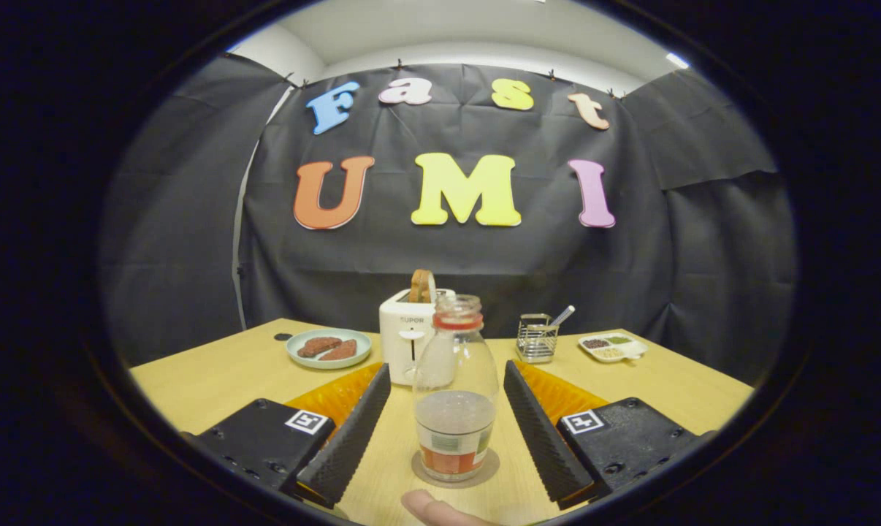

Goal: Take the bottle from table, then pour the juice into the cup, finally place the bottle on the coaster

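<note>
Clear plastic bottle (455,387) with an orange neck ring and no cap, standing upright on a round grey coaster (422,471) on the light wooden table (214,380). Some pale liquid low inside the bottle, above an orange label band. Gripper (448,420) spread open, one finger on each side of the bottle, both well apart from its wall and pressing on nothing. Just in front of the coaster, a fingertip (429,508) of a person resting on the table.

Behind the bottle: a white toaster (405,332) with a slice of brown bread (421,286) standing up in the slot. Left of the toaster, a pale green plate (329,349) with two brown patties. Right of the bottle, further back, a small wire basket (537,337) with a metal spoon, then a white divided dish (612,347) of seeds.

No cup to point at; possibly hidden near the gripper body, hard to tell.

Risks from here, as a judgement: tall bottle, narrow base, open mouth, so a sideways touch from either finger while drawing back could tip it off the coaster and spill the liquid. Same danger from the fingertip so close to the coaster edge.
</note>
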`<state>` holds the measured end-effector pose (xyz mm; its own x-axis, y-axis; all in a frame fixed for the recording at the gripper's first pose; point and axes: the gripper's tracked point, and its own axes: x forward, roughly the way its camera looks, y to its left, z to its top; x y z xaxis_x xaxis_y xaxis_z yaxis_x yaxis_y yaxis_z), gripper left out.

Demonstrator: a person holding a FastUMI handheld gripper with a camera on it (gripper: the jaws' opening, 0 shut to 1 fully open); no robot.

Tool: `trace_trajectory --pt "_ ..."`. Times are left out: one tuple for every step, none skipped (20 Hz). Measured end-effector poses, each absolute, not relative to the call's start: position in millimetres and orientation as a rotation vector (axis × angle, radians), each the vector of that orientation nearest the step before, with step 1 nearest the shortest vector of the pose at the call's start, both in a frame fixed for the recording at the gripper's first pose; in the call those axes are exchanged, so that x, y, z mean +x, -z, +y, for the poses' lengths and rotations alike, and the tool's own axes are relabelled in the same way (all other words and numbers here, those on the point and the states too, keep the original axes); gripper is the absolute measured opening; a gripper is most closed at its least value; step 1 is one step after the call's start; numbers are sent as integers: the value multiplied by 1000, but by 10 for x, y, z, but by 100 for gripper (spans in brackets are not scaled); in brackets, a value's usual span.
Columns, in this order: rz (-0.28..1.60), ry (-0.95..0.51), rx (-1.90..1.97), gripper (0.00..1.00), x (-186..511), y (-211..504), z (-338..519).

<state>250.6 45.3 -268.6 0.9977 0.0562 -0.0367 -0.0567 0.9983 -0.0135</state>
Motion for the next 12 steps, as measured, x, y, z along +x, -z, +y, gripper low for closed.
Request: trace_trajectory --pt "26 -57 -21 100 2436 2603 461" --pt "12 -49 -25 100 2353 2500 453" --pt "3 -44 -28 100 2264 2403 442" --pt "-3 -38 -31 100 2162 2315 443" --pt "-13 -38 -32 100 2073 2211 445" --pt "-22 -28 -35 100 1974 2120 424" --pt "-31 -16 -38 100 1884 2025 388" --pt "-33 -8 -41 100 1797 1944 376" --pt "-34 -2 -41 100 1713 1876 363" --pt "-36 -1 -35 100 1609 1798 365" --pt "-35 -2 -31 100 1521 1729 369" --pt "-31 3 -31 100 1437 1684 354"
